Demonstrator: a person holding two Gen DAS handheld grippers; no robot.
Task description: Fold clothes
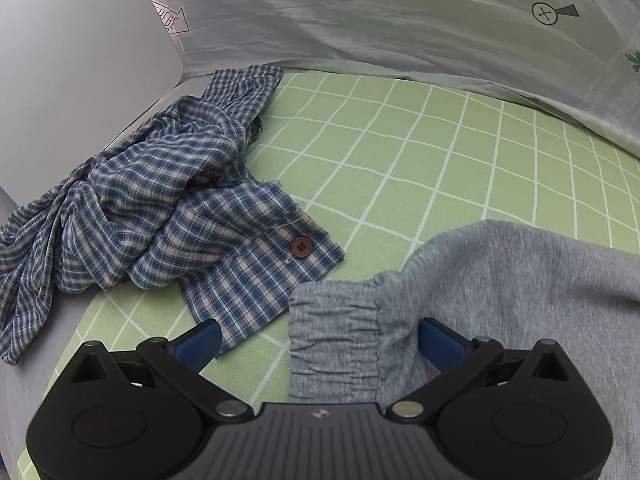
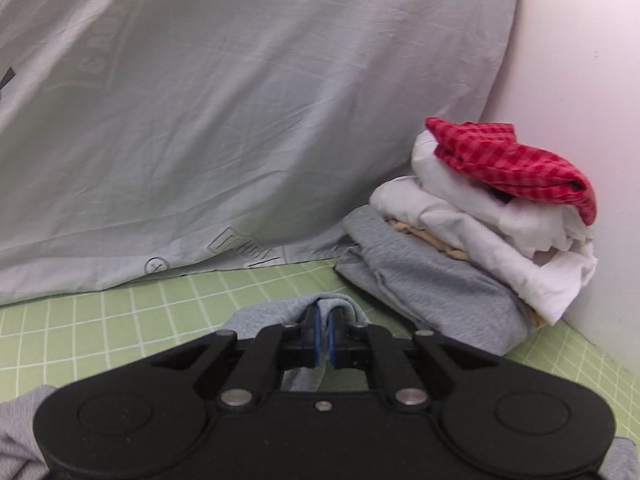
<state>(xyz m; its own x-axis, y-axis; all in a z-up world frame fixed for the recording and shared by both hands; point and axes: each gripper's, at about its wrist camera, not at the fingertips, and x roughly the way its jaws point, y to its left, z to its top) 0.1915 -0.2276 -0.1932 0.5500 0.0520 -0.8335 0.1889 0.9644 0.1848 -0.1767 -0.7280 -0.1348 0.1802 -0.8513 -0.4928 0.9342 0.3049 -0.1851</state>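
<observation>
We are noting the right gripper (image 2: 325, 330) fingers clenched on a fold of the grey garment (image 2: 280, 312) at lower centre, while the left gripper (image 1: 320, 338) fingers are standing released astride its elastic waistband (image 1: 334, 332), running top-to-bottom at lower centre.

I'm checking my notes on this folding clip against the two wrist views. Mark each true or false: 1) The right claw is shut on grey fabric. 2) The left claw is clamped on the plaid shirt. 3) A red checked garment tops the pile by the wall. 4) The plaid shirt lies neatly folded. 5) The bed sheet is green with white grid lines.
1) True: the right claw pinches the grey garment.
2) False: the left claw is open, around the grey elastic waistband; the plaid shirt lies beside it.
3) True: red checked garment tops the pile.
4) False: it is crumpled.
5) True: green sheet.
</observation>
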